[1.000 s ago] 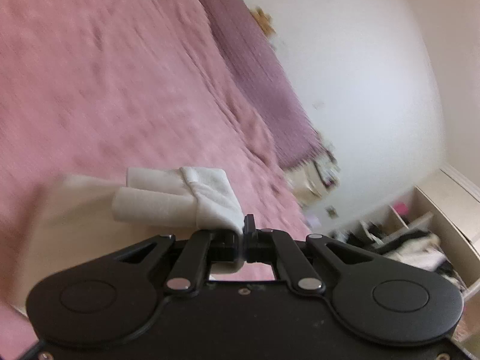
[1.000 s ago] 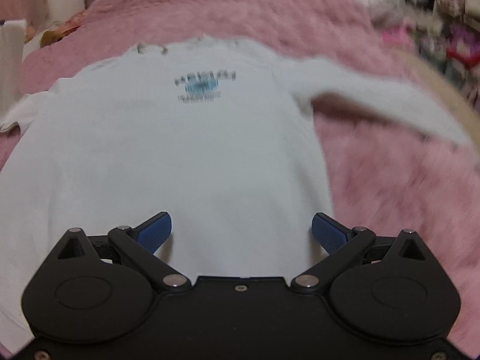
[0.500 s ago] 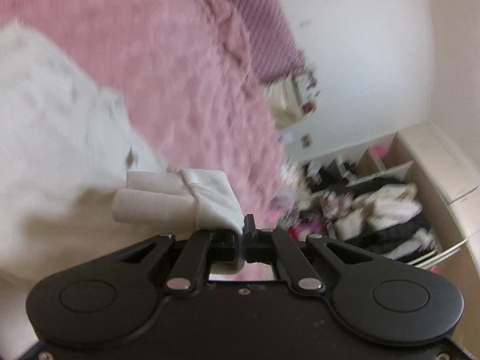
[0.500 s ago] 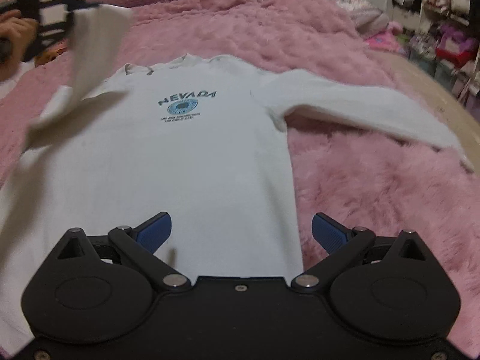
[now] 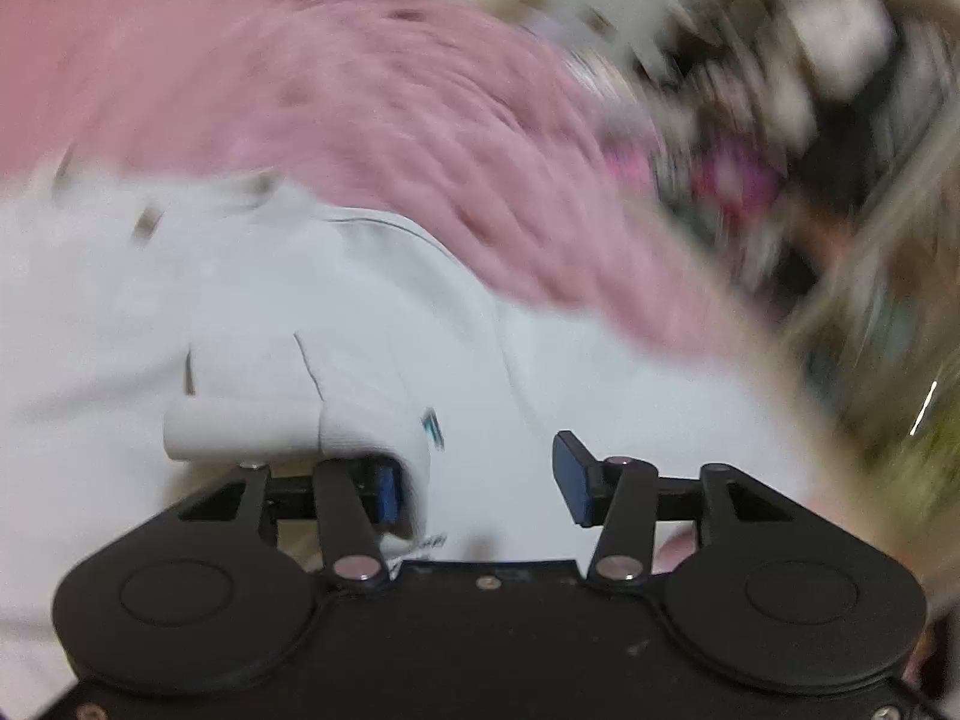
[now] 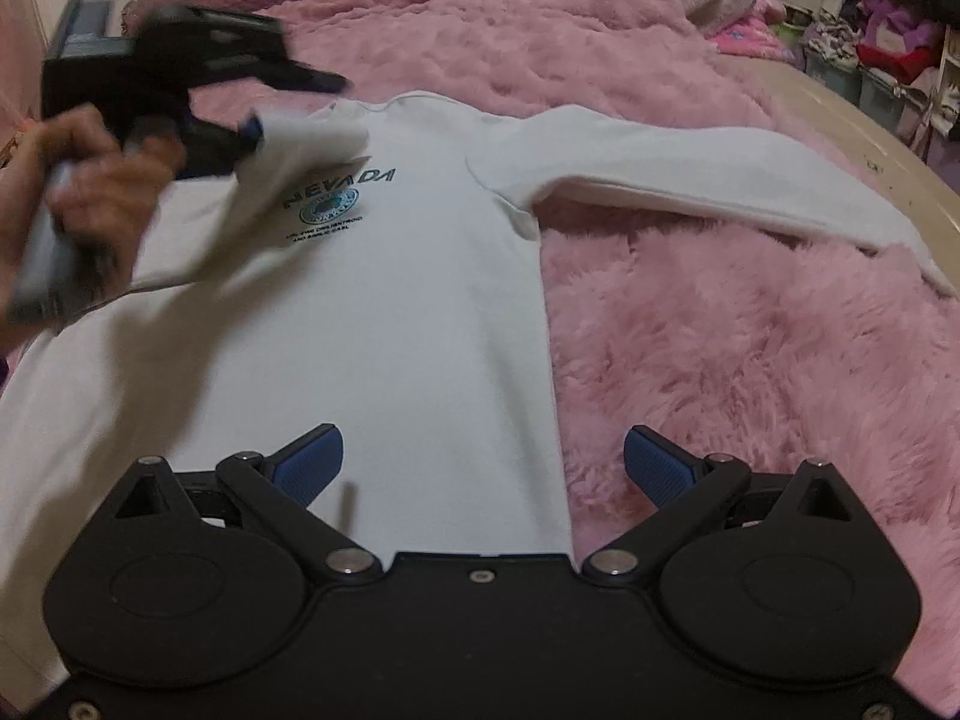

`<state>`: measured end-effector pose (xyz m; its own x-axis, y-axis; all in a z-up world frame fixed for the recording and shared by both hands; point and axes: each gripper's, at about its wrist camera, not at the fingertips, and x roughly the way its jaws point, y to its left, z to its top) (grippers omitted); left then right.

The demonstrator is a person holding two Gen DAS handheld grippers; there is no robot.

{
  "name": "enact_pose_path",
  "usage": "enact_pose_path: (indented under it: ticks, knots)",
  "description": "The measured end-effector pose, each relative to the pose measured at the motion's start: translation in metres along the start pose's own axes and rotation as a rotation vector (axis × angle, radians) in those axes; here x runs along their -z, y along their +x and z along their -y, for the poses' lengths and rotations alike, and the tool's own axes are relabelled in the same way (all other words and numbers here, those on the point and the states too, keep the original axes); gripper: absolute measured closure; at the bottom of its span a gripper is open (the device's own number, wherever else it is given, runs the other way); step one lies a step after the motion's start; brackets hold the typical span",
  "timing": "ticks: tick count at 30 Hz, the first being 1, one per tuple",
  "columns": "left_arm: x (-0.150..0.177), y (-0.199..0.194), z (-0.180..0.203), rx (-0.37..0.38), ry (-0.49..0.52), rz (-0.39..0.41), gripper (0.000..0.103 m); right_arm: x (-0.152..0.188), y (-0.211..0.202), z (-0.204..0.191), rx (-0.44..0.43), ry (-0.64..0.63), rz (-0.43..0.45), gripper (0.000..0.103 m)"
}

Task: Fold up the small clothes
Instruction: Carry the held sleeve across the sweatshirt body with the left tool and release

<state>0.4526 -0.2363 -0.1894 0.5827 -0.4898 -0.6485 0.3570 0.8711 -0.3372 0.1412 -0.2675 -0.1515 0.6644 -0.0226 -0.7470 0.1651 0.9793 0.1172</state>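
A white long-sleeved cotton shirt with a dark "NEVADA" chest print (image 6: 384, 276) is lying face up on a fluffy pink fur blanket (image 6: 750, 372). 1 sleeve is being folded: the left gripper (image 5: 480, 480) is standing with its jaws parted, the white ribbed cuff (image 5: 246, 429) draped against 1 finger, so it looks released rather than pinched. That sleeve is lying across the chest beside the print. The other sleeve (image 6: 720, 174) is stretching out flat over the blanket, unfolded, and the body is not yet folded, so I judge the task barely begun.

The right gripper (image 6: 480, 468) is hovering with jaws spread wide over the hem, holding nothing. Its view is showing the whole garment and the person's hand (image 6: 90, 180) carrying the left tool; the left view is badly blurred, showing only cuff, cloth and smeared clutter.
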Motion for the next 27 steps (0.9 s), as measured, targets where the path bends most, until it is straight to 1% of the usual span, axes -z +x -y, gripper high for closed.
enact_pose_path:
  ticks: [3,5,6,8,10,11,13,14,16,18,20,21,22,23,24,26,27]
  knots:
    - [0.018,0.024,0.040,-0.117,0.276,-0.070,0.047,0.001,0.000,-0.001,-0.004,-0.006,-0.002,0.003]
    - [0.034,0.036,0.061,-0.199,0.468,-0.089,0.045,0.001,0.000,-0.001,-0.001,-0.010,-0.001,0.003]
    - [0.043,0.042,0.072,-0.245,0.584,-0.091,0.043,0.001,0.000,-0.001,0.000,-0.008,-0.002,0.003]
    - [0.065,0.045,0.089,-0.321,0.802,-0.075,0.042,0.001,0.000,0.000,0.006,-0.002,-0.009,0.003]
    - [0.085,0.041,0.100,-0.385,0.972,-0.047,0.042,0.000,0.000,0.002,0.006,0.007,-0.012,0.003]
    - [0.092,0.042,0.104,-0.413,1.032,-0.043,0.041,-0.001,0.000,0.002,0.005,0.010,-0.012,0.003]
    - [0.101,0.043,0.108,-0.461,1.108,-0.034,0.041,-0.001,-0.001,0.004,0.006,0.014,-0.005,0.003]
    - [0.103,0.042,0.109,-0.469,1.114,-0.018,0.041,-0.002,-0.001,0.005,0.009,0.016,-0.002,0.003]
    - [0.100,0.040,0.104,-0.447,1.056,0.010,0.041,-0.002,-0.002,0.007,0.014,0.025,0.001,0.003]
    - [0.092,0.040,0.097,-0.400,0.970,0.021,0.041,-0.003,-0.004,0.009,0.014,0.038,0.008,0.003]
    - [0.083,0.040,0.094,-0.356,0.910,0.013,0.041,-0.004,-0.006,0.011,0.018,0.046,0.015,0.003]
    - [0.083,0.040,0.096,-0.338,0.910,-0.002,0.041,-0.004,-0.006,0.013,0.021,0.051,0.018,0.003]
    - [0.082,0.043,0.098,-0.335,0.936,-0.016,0.041,-0.004,-0.006,0.014,0.023,0.058,0.019,0.003]
    - [0.086,0.044,0.101,-0.343,0.992,-0.025,0.040,-0.005,-0.006,0.016,0.025,0.064,0.019,0.003]
    - [0.094,0.046,0.105,-0.357,1.082,-0.029,0.040,-0.006,-0.006,0.018,0.027,0.072,0.019,0.003]
    - [0.113,0.048,0.111,-0.392,1.302,-0.028,0.040,-0.006,-0.006,0.021,0.031,0.089,0.018,0.003]
    - [0.120,0.049,0.114,-0.401,1.382,-0.030,0.040,-0.007,-0.007,0.022,0.030,0.095,0.020,0.003]
